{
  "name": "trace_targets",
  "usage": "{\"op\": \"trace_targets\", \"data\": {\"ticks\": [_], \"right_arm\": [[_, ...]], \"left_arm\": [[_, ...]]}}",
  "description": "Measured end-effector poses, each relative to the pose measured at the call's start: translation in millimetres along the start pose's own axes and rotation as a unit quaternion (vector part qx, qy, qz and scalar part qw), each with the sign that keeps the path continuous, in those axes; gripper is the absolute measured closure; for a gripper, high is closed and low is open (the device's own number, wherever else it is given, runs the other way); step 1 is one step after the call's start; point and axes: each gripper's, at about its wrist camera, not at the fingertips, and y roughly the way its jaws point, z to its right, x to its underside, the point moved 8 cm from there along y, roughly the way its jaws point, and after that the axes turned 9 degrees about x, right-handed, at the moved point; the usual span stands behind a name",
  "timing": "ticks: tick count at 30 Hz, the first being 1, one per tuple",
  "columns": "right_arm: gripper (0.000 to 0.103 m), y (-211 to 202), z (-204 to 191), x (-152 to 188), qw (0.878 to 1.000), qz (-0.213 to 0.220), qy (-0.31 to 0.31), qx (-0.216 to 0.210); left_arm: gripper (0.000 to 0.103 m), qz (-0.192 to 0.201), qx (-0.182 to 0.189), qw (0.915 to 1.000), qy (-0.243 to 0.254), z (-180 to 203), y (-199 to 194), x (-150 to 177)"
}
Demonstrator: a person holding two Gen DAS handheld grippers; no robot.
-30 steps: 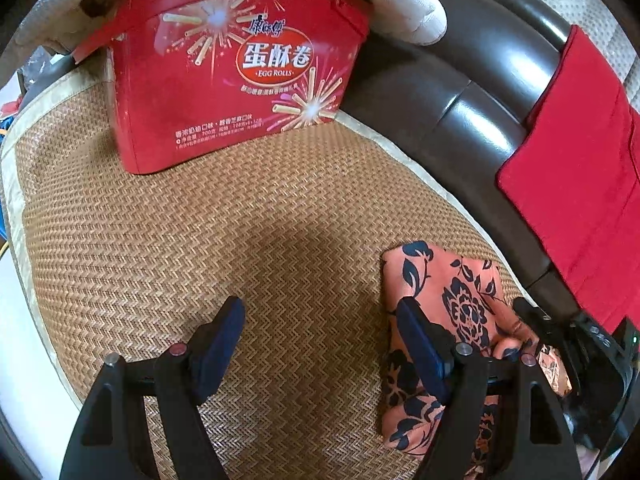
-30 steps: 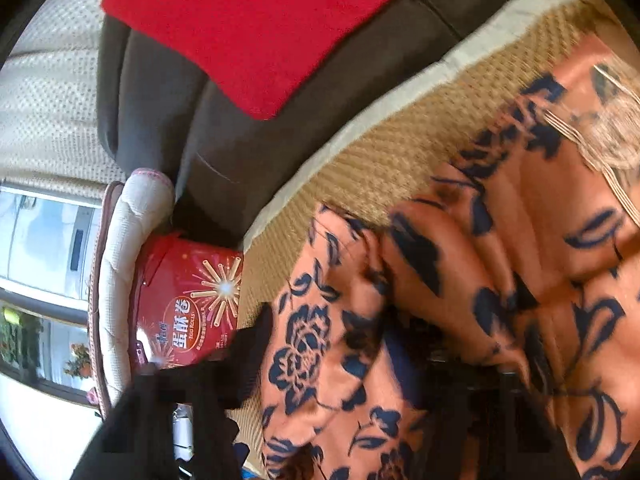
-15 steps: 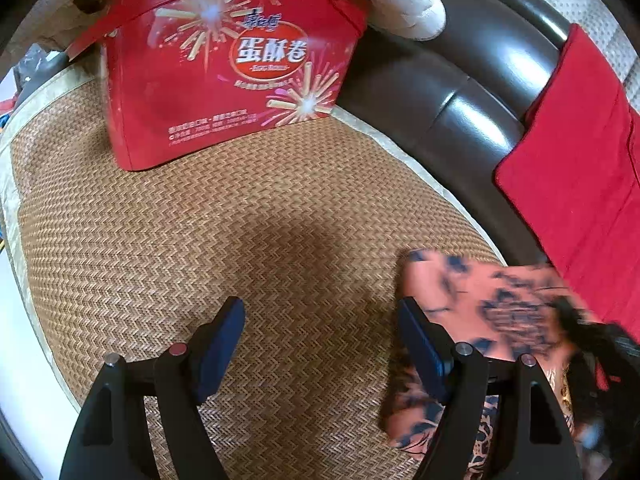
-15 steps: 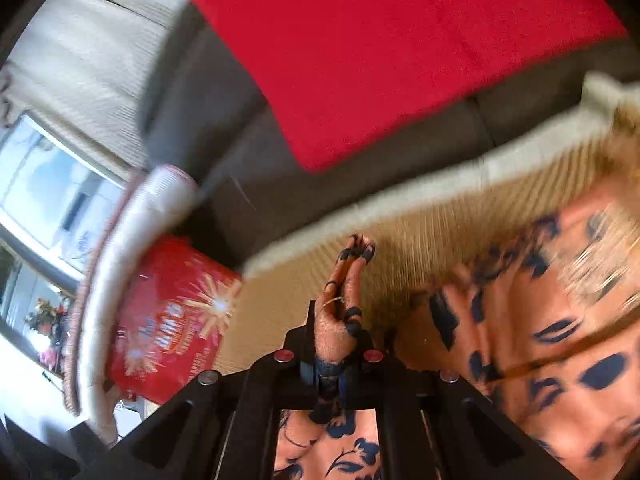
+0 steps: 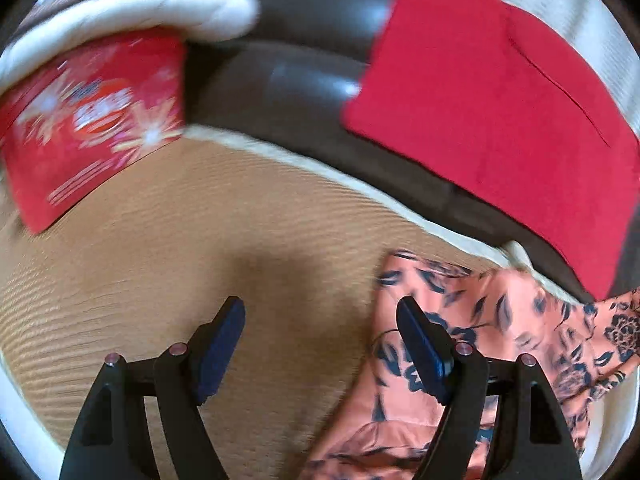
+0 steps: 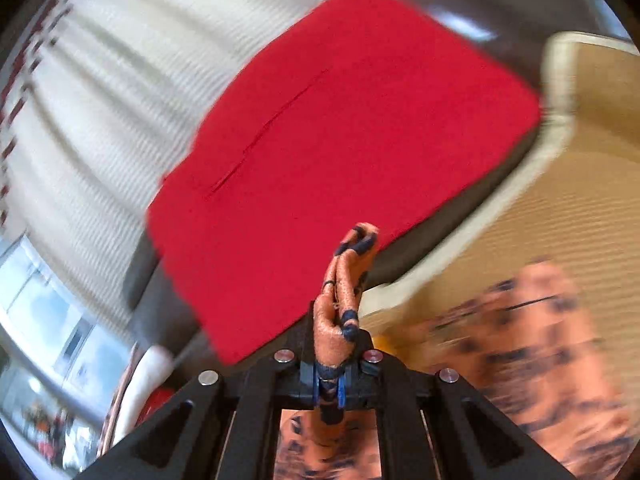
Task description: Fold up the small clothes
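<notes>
An orange garment with a dark blue flower print (image 5: 492, 344) lies on the woven straw mat (image 5: 200, 248) at the lower right of the left wrist view. My left gripper (image 5: 320, 344) is open and empty above the mat; its right finger is over the garment's left edge. My right gripper (image 6: 330, 380) is shut on a pinched fold of the orange garment (image 6: 344, 292), which sticks up between the fingers; the rest of the cloth hangs blurred at the right (image 6: 520, 344).
A red cloth (image 5: 500, 108) lies on the dark sofa back (image 5: 304, 80) behind the mat and also shows in the right wrist view (image 6: 340, 132). A red egg-roll box (image 5: 88, 120) stands at the mat's far left under a white cushion (image 5: 132, 12).
My right gripper has lifted and swung with the pinched fold, so its view now faces the red cloth. The left view has turned right; the garment is spread out wider on the mat.
</notes>
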Motion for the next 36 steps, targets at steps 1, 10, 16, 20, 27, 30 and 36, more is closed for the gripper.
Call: {"op": "trace_targets", "data": {"ticks": [1, 10, 16, 20, 27, 30, 36], "right_arm": [[0.097, -1, 15, -2, 1.0, 0.002, 0.011, 0.011], [0.097, 41, 141, 17, 0.987, -0.089, 0.103, 0.083], [0.091, 38, 171, 13, 0.978, -0.138, 0.135, 0.085], [0.091, 18, 187, -15, 0.983, -0.087, 0.097, 0.133], [0.091, 29, 142, -19, 0.992, -0.109, -0.014, 0.055], [0.091, 50, 139, 10, 0.979, -0.185, -0.056, 0.069], [0.093, 63, 160, 36, 0.958, -0.268, -0.062, 0.084]], "left_arm": [[0.024, 0.0, 0.004, 0.9999, 0.013, 12, 3, 2], [0.024, -0.021, -0.006, 0.9943, 0.104, 73, 30, 24], [0.024, -0.04, -0.018, 0.9921, 0.118, 85, 52, 33], [0.024, -0.051, -0.019, 0.988, 0.144, 102, 62, 44], [0.024, -0.067, -0.002, 0.9775, 0.2, 143, 67, 74], [0.024, -0.084, -0.003, 0.9716, 0.221, 149, 73, 86], [0.024, -0.105, 0.006, 0.9693, 0.222, 146, 78, 89]]}}
